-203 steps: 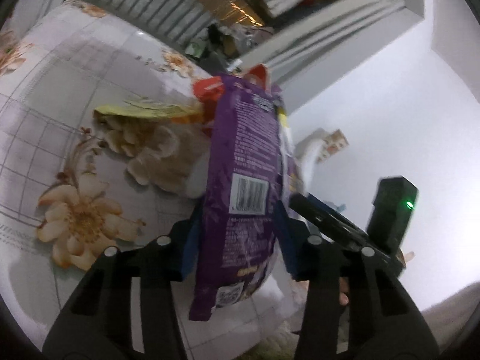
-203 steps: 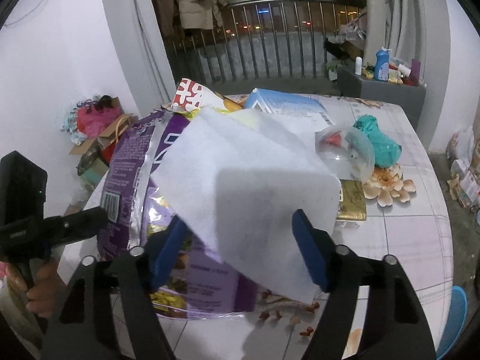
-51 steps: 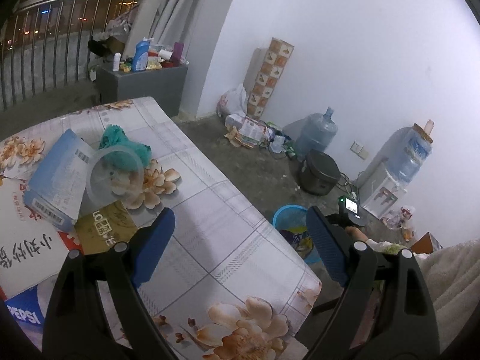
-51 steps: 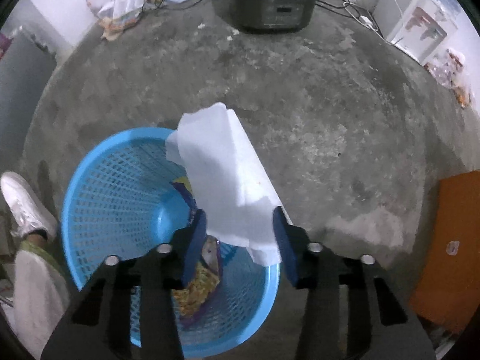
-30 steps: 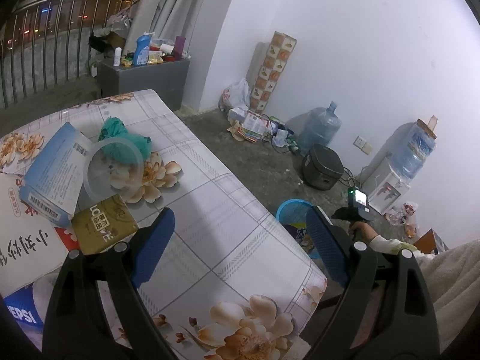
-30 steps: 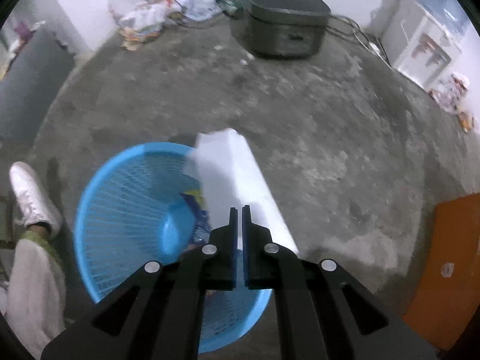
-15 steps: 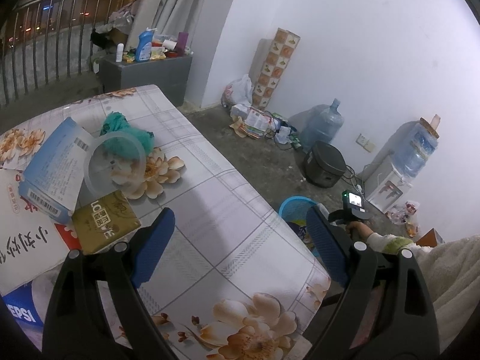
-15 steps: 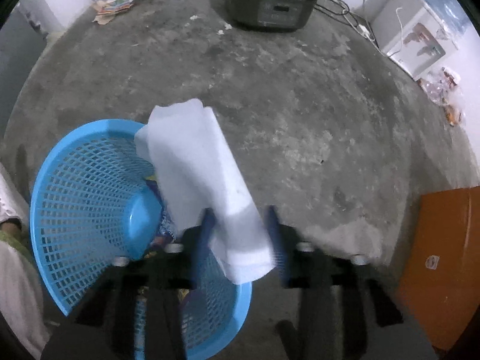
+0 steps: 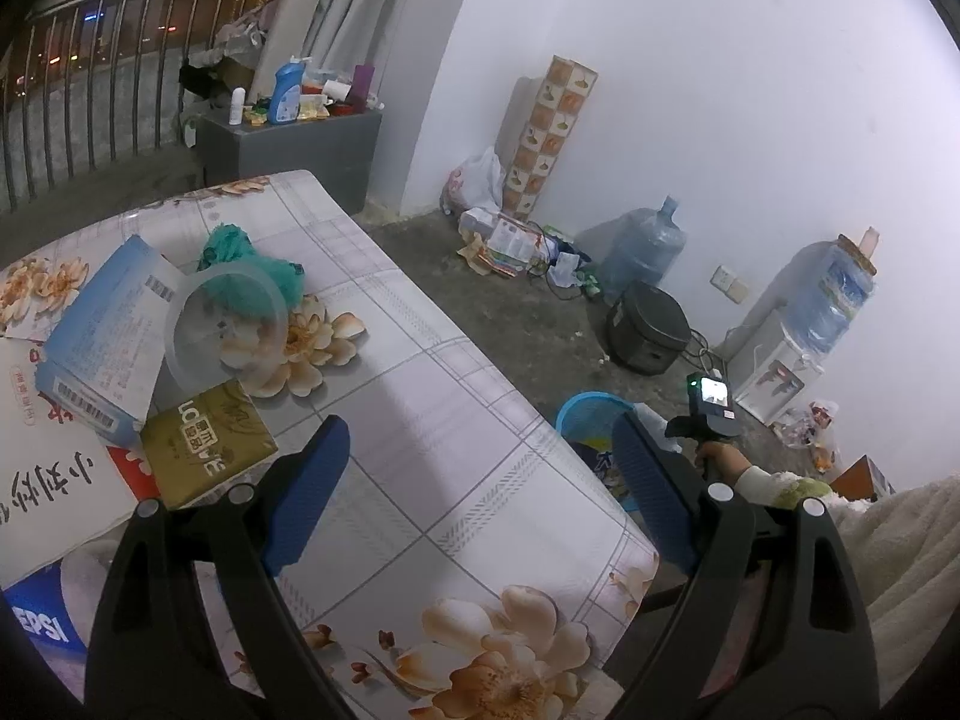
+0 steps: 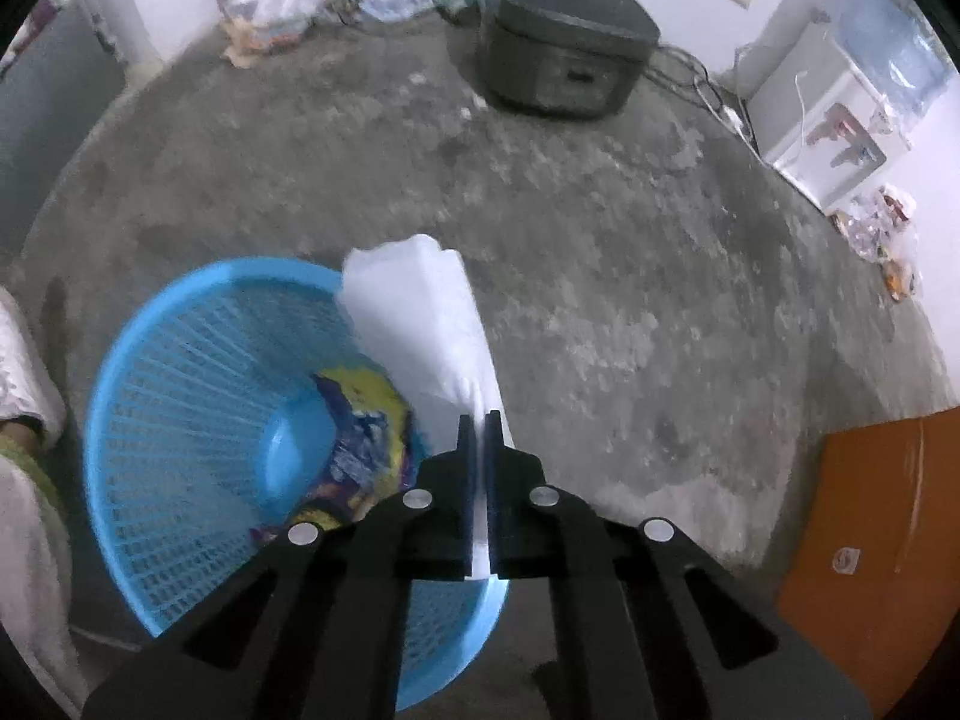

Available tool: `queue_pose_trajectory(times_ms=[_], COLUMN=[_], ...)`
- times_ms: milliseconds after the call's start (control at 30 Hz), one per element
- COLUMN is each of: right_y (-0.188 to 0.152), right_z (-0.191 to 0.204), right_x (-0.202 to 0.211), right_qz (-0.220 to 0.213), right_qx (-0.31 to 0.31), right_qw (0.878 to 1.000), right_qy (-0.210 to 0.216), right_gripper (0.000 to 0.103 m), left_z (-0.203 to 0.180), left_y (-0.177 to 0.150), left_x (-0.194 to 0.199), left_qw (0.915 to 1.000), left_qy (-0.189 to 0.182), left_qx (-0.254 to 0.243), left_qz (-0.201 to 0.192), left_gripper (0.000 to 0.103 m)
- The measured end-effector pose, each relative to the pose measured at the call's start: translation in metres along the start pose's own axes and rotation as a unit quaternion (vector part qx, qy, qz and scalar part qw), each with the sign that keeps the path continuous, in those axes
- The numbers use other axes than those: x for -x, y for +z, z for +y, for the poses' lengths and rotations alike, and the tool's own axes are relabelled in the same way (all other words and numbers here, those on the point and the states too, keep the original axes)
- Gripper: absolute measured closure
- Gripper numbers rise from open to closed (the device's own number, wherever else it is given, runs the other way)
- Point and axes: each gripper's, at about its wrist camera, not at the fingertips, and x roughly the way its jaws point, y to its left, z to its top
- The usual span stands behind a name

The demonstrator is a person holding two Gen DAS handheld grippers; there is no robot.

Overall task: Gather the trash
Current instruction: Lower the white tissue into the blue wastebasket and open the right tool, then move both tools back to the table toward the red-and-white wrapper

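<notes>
In the left wrist view the left gripper hangs over the flowered tablecloth of the table with its blue fingers wide apart and nothing between them, much as it did a second ago. Five pieces of litter are left on the cloth: one light blue printed carton, one clear round plastic lid, one crumpled teal bag, one gold flat packet and one large white sheet with red and black print. Beyond the table edge sits the one round blue plastic basket, with the person's hand beside it on the other tool. In the right wrist view the right gripper is clamped together on one white folded sheet of paper, which lies across the basket's far rim rather than dropping in. Half a second ago those jaws stood apart with the sheet still between them; now they pinch it again, so I judge the release failed and the drop is still unfinished. Inside the basket lies one purple and yellow snack wrapper. One white shoe shows beside it.
</notes>
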Motion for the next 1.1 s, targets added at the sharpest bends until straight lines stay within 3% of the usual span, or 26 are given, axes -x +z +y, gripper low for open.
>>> queue_pose_trajectory(times_ms=[233,367,433,533,600,700,900,1100], right_y=[-0.014,-0.029,-0.034,-0.038,-0.041,-0.047,-0.048,-0.073], right_z=[0.042,0.078,0.09,0.092,0.09,0.09,0.082,0.102], right_x=[0.056,0.035,0.008,-0.02,-0.02,0.001,0.085,0.211], right_qz=[-0.052,-0.013,0.029,0.082,0.088,0.065,-0.012,-0.136], right_qx=[0.033,0.065,0.063,0.034,0.016,0.019,0.035,0.082], right_qw=[0.993,0.992,0.992,0.99,0.99,0.991,0.991,0.975], right_qy=[0.098,0.105,0.102,0.106,0.112,0.116,0.127,0.156], right_gripper=[0.1,0.1,0.1,0.089,0.067,0.053,0.05,0.019], left_z=[0.004,0.004,0.004,0.005,0.007,0.012,0.02,0.026], left_y=[0.0,-0.001,-0.001,-0.002,-0.003,-0.007,-0.017,-0.035], left_x=[0.003,0.005,0.008,0.016,0.024,0.033,0.053,0.084], left_qw=[1.0,1.0,1.0,0.9999,0.9997,0.9994,0.9985,0.9967], left_qy=[0.002,0.001,0.003,0.01,0.016,0.02,0.022,0.03], left_qx=[0.004,0.006,0.005,0.002,0.001,0.006,0.023,0.03], left_qz=[-0.005,-0.006,-0.008,-0.014,-0.021,-0.029,-0.044,-0.07], left_gripper=[0.018,0.018,0.018,0.018,0.018,0.018,0.018,0.018])
